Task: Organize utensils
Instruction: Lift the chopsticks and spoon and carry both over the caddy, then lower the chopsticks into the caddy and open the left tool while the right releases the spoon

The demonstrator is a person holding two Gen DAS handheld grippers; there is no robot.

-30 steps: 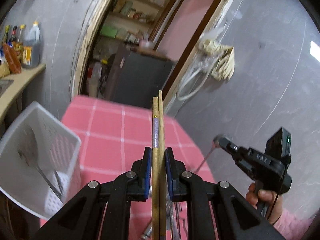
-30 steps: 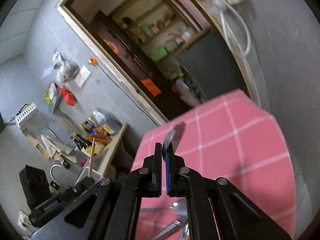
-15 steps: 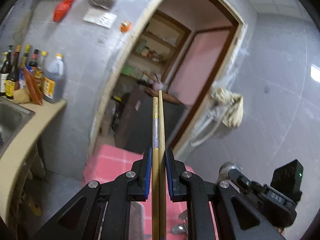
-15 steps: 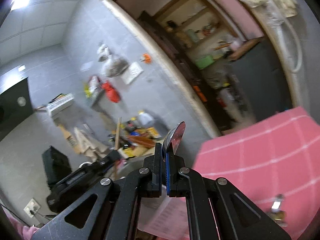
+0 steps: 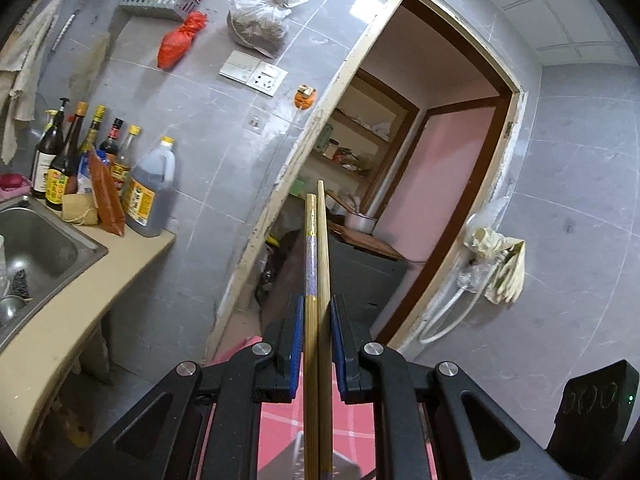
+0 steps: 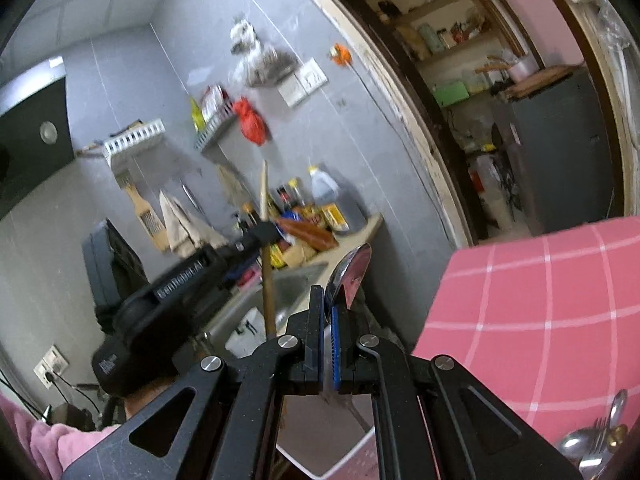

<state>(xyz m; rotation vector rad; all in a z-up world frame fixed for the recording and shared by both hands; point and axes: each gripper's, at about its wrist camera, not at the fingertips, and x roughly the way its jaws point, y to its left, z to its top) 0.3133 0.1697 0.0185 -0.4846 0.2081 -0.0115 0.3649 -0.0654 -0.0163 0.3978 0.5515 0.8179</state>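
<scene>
The left tongs [image 5: 317,344] pinch a pair of wooden chopsticks [image 5: 317,264] between their blue pads; the sticks lie side by side and run straight out toward 12 o'clock, their tips against the doorway [image 5: 436,184] beyond. The right tongs [image 6: 327,344] are pressed together on a metal spoon [image 6: 352,276], whose bowl stands edge-on above the pads and leans toward 1 o'clock.

In the right wrist view the left tongs show again at 9 o'clock, black, blurred, and carried by a hand in a pink sleeve [image 6: 48,440], with the chopsticks rising upright from them. Below the right tongs, at 6 o'clock, the rim of a white perforated basket [image 6: 352,456] is partly visible. At 3 o'clock lies the surface, covered with a pink checked cloth [image 6: 540,304]; near its 5 o'clock edge rest loose utensils [image 6: 596,436], a spoon and a fork among them, well apart from both tongs.

In the left wrist view a strip of the same pink cloth shows at 6 o'clock under the tongs. At 9 o'clock a steel sink [image 5: 36,248] is set in a beige counter [image 5: 60,332], with sauce bottles [image 5: 92,152] and a large jug [image 5: 150,196] standing just behind it against the grey tiled wall. A wall socket [image 5: 254,73] and a red bag [image 5: 180,38] hang toward 11 o'clock. At 3 o'clock a cloth [image 5: 500,264] hangs beside the door frame.
</scene>
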